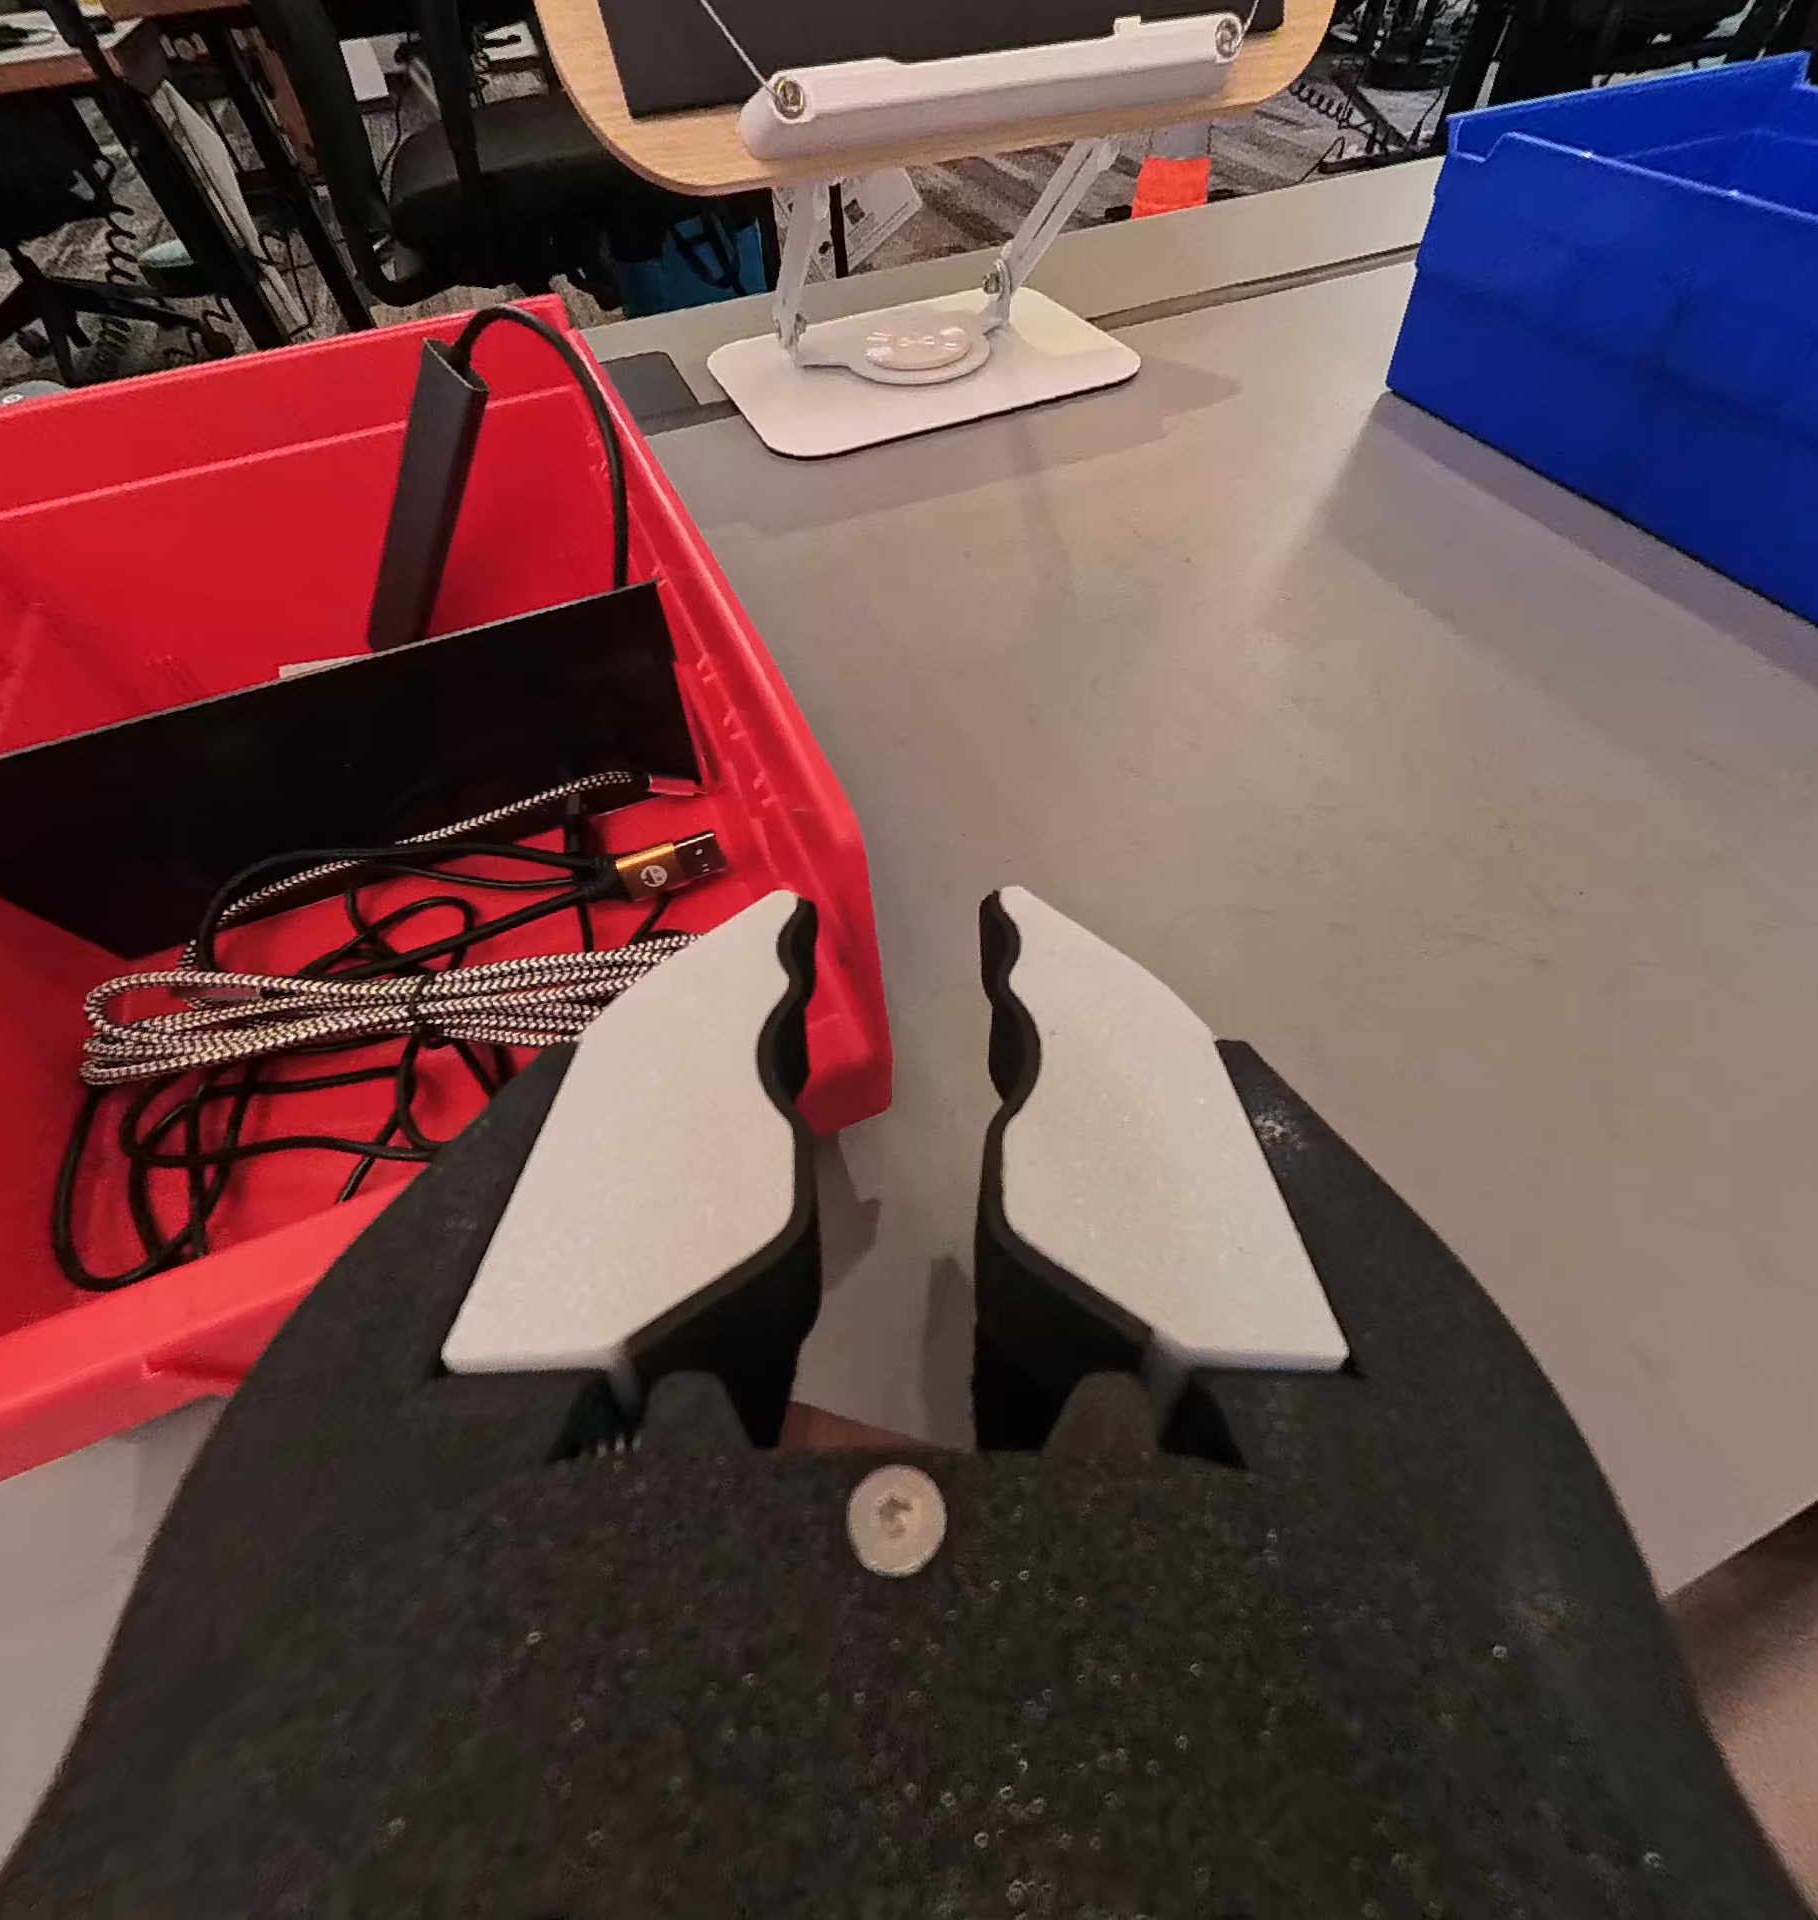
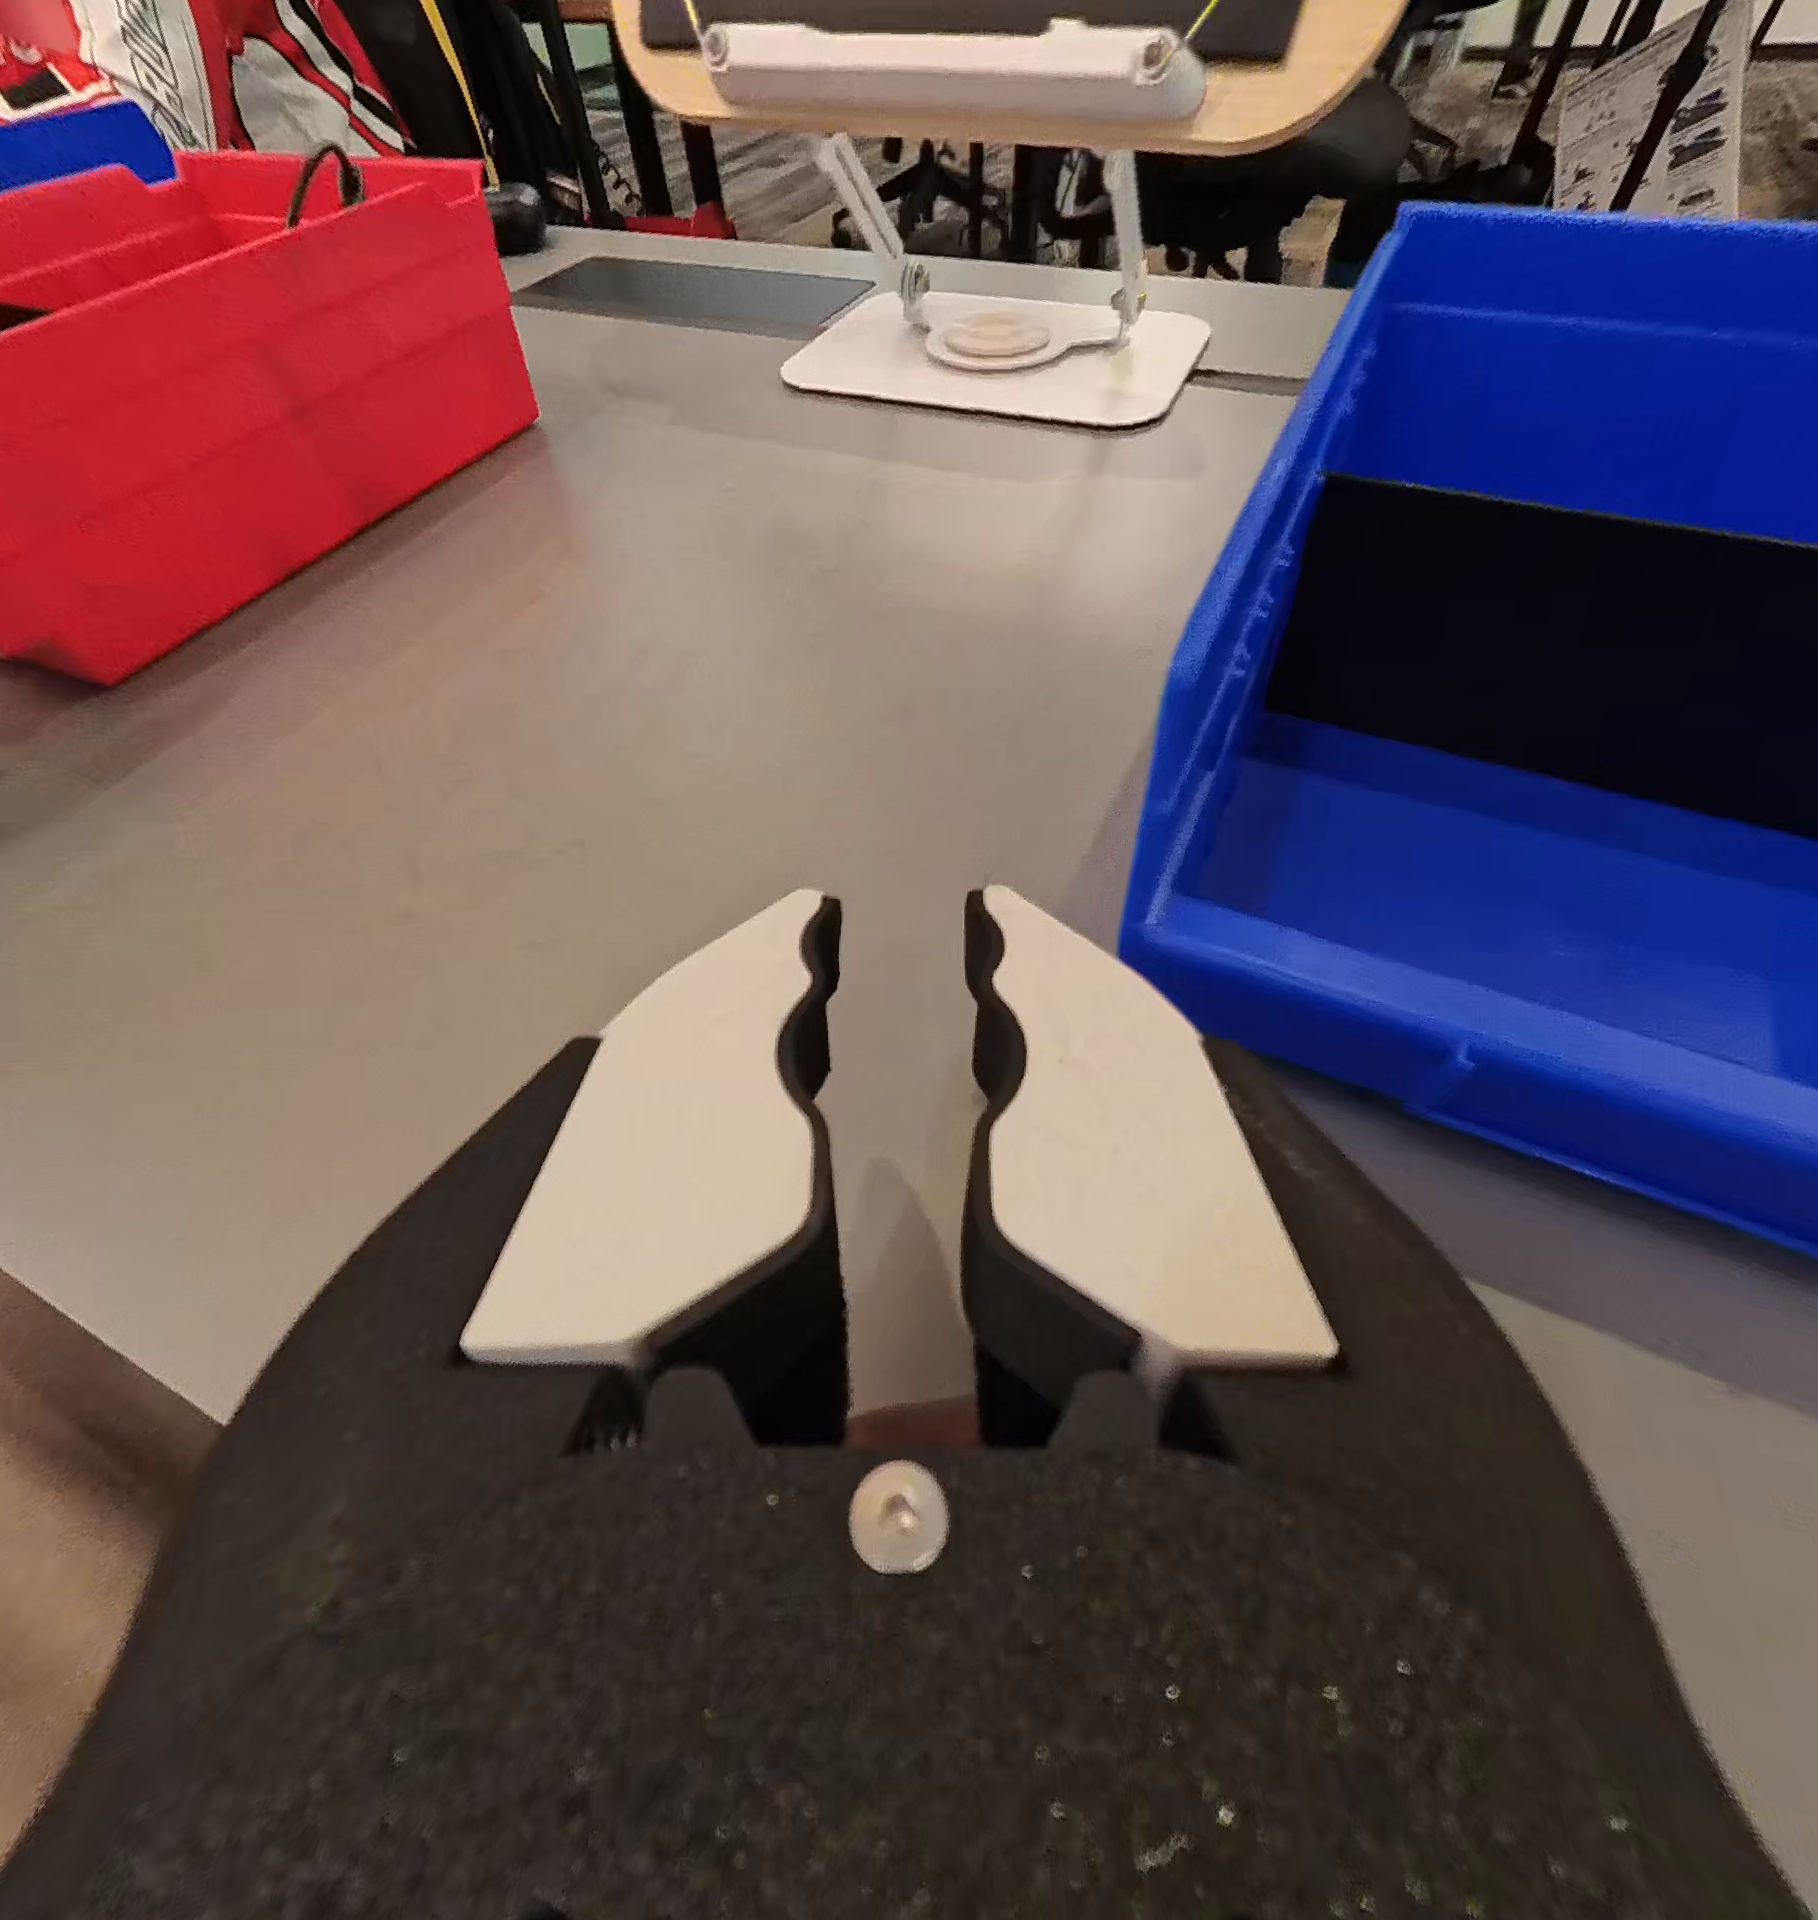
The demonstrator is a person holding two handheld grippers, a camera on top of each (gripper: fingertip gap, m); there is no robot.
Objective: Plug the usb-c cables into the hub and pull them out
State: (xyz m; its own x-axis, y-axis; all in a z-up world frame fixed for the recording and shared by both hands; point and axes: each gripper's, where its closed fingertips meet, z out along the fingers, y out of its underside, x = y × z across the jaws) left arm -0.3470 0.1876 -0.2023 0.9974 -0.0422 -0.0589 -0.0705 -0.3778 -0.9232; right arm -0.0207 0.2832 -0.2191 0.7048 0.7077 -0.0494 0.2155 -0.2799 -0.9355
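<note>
A red bin [image 1: 759,665] at the left holds a dark slim hub [image 1: 429,499] leaning upright behind a black divider [image 1: 313,790], with its thin black cord looping over. In front of the divider lie a coiled braided cable [image 1: 365,1008], a thin black cable [image 1: 219,1143] and a gold-collared plug [image 1: 666,868]. My left gripper [image 1: 897,914] is open and empty, just right of the bin's near corner, above the table. My right gripper [image 2: 903,909] is open and empty over the grey table [image 2: 572,727], left of the blue bin [image 2: 1248,831]. The red bin also shows in the right wrist view [image 2: 261,416].
A blue bin [image 1: 1611,364] with a black divider [image 2: 1611,644] stands at the right. A white stand [image 1: 926,374] carrying a wooden-edged board sits at the table's far middle. The table's near edge runs close under both grippers. Chairs and desks stand beyond. The gap from one gripper's tips to the other's is roughly 35 cm. From my left tips it is roughly 10 cm to the gold-collared plug [image 1: 666,868]; from my right, 40 cm.
</note>
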